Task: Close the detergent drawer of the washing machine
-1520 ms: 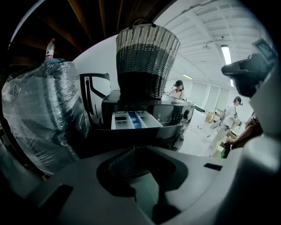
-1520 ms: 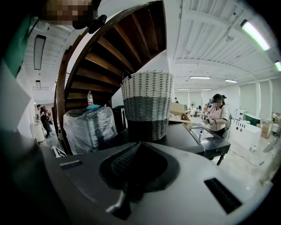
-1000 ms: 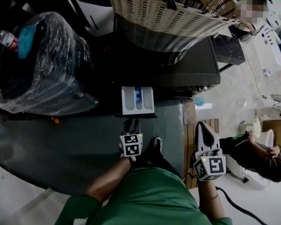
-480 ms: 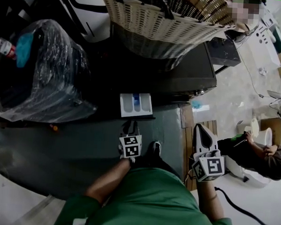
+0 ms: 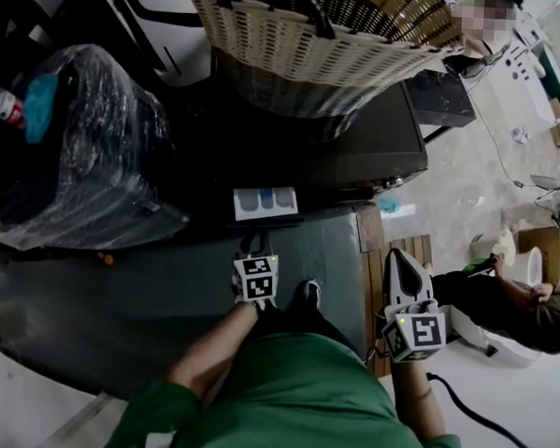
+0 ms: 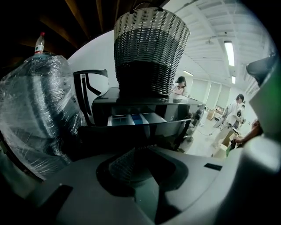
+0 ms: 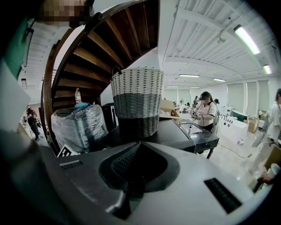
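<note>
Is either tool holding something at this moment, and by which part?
Nothing is held: the left tool and the right tool both have jaws together, empty.

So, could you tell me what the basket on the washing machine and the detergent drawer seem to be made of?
The basket looks like woven wicker or rattan with a matte finish, going by its open lattice of pale strips. The drawer is probably moulded plastic: it has smooth white compartments and a blue insert.
</note>
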The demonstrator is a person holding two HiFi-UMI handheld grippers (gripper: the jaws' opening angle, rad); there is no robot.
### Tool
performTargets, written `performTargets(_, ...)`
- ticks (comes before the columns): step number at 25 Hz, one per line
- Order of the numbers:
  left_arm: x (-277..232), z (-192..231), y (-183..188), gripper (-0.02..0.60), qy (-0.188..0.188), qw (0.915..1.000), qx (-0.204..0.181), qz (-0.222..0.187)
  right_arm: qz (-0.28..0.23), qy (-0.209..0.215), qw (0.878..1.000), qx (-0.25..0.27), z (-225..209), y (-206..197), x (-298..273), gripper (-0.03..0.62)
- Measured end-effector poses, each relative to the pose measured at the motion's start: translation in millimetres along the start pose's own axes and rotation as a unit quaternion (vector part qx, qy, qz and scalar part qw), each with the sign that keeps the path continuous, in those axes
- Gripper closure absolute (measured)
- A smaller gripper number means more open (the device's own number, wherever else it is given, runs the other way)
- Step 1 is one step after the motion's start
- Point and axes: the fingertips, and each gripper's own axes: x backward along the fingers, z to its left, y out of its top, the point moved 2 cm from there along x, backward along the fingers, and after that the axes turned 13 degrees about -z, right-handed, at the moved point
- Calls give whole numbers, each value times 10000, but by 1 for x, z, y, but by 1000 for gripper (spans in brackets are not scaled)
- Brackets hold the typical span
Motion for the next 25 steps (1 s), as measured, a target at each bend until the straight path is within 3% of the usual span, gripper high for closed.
performTargets(12, -33, 11, 19, 489, 190, 9998, 44, -78, 42, -221, 9996, -157, -24, -4, -1, 571)
performTargets(25, -63, 21, 36, 489, 239, 9994, 189, -149, 122, -188, 9995, -210, -32, -10, -17, 571)
